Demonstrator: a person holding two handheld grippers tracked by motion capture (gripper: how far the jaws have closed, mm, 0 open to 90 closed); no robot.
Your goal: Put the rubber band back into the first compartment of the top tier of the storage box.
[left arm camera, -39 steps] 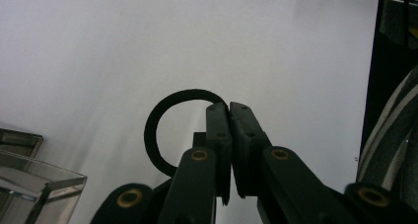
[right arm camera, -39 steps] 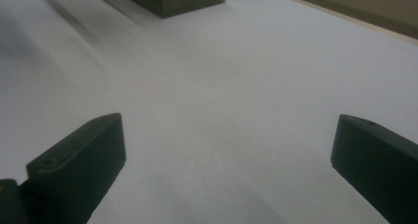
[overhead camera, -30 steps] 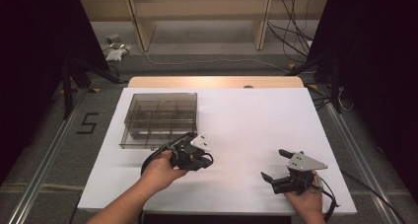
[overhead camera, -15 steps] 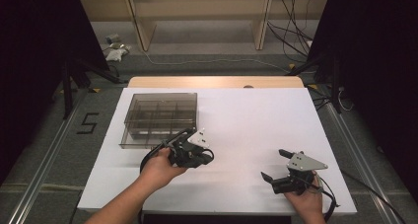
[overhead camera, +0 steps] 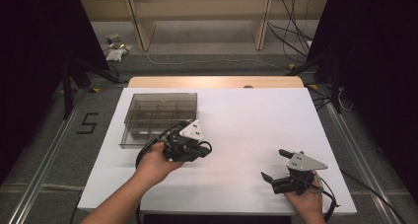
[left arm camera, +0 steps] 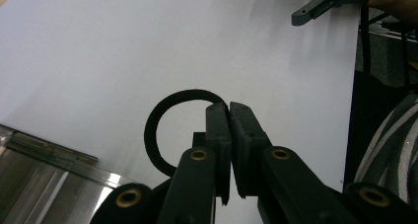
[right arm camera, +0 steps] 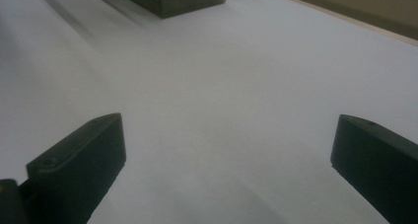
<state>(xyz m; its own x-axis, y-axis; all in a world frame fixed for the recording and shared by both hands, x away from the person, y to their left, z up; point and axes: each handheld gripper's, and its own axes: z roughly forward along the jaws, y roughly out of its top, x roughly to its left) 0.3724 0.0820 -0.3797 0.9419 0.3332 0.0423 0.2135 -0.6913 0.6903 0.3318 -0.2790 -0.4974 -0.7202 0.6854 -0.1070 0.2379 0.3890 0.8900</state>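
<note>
One thin black elastic loop, like a hair band (left arm camera: 162, 118), is pinched in the left gripper (left arm camera: 228, 110), whose fingers (left arm camera: 218, 135) are pressed together on its end; the loop hangs off at 9 o'clock of the jaws, clear above the white sheet. In the high view the left gripper (overhead camera: 190, 144) sits at about 5 o'clock of the smoky transparent plastic compartment box (overhead camera: 158, 116), just beside its near right corner. Step in hand, as I read it: carry the picked loop to the box. Next move likely calls for swinging toward 10 o'clock over one compartment, lowering, then spreading the fingers so the loop drops inside a cell, not onto a divider; can't tell which cell is meant.

The right gripper (overhead camera: 278, 166) rests near the front edge, at 4 o'clock of the sheet, fingers (right arm camera: 81, 160) spread wide with nothing between them.

The surface (overhead camera: 256, 125) is a white covering over a light wooden top, with a strip of wood showing at 12 o'clock. Around it: grey floor, a taped "5" (overhead camera: 87, 123) at 9 o'clock, metal rails, cables, wooden shelf legs at the back, dark curtains on both sides.
</note>
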